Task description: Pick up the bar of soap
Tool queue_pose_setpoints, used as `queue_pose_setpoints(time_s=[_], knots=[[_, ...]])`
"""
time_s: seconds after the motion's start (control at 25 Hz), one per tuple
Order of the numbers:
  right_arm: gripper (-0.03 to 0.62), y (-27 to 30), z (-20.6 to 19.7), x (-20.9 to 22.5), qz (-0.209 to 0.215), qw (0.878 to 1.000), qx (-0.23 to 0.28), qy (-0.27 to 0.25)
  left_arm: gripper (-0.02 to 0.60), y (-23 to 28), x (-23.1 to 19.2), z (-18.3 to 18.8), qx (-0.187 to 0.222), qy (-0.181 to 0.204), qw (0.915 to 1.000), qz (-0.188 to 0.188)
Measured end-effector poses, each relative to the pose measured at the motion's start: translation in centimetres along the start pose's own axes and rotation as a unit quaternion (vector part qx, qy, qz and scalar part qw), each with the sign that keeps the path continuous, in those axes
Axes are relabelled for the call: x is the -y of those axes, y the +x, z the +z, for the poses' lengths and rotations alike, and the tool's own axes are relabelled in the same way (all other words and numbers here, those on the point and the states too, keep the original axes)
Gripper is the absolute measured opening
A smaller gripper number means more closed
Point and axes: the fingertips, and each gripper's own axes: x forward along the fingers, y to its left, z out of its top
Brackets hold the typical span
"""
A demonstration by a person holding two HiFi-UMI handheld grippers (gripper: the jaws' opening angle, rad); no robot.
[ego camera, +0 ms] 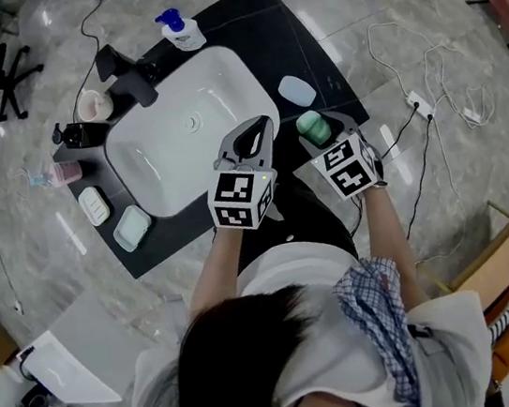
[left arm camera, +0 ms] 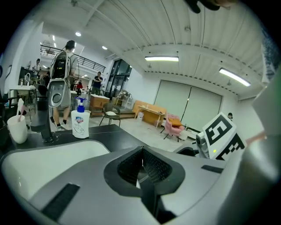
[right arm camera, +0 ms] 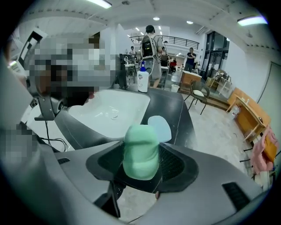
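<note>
Our right hand-held gripper pinches the green bar of soap just right of the sink; our left hand-held gripper, pressed together, hangs over the sink; grasp made, we judge, lifting away remains

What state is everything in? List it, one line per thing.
right gripper: shut on the bar of soap
bar of soap: gripped between that gripper's fingers
left gripper: shut, empty
light-blue dish: empty
sink: empty, no water running
pump bottle: upright
</note>
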Motion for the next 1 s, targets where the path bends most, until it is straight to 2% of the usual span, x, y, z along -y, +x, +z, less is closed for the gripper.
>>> queue_pose_setpoints(time_s=[0.56, 1.0], knots=[[0.259, 3.9, -2.3, 0.6, 0.063, 0.995, -0.074, -0.016, 0.011, 0.4, -3.7, 0.9, 0.015, -0.028, 0.9973, 0.066], [0.26, 4.2, -1.9, 0.7, 0.095, 0.992, -0.081, 0.002, 0.012, 0.0, -4.7, 0.2, 0.001, -0.032, 0.997, 0.071]])
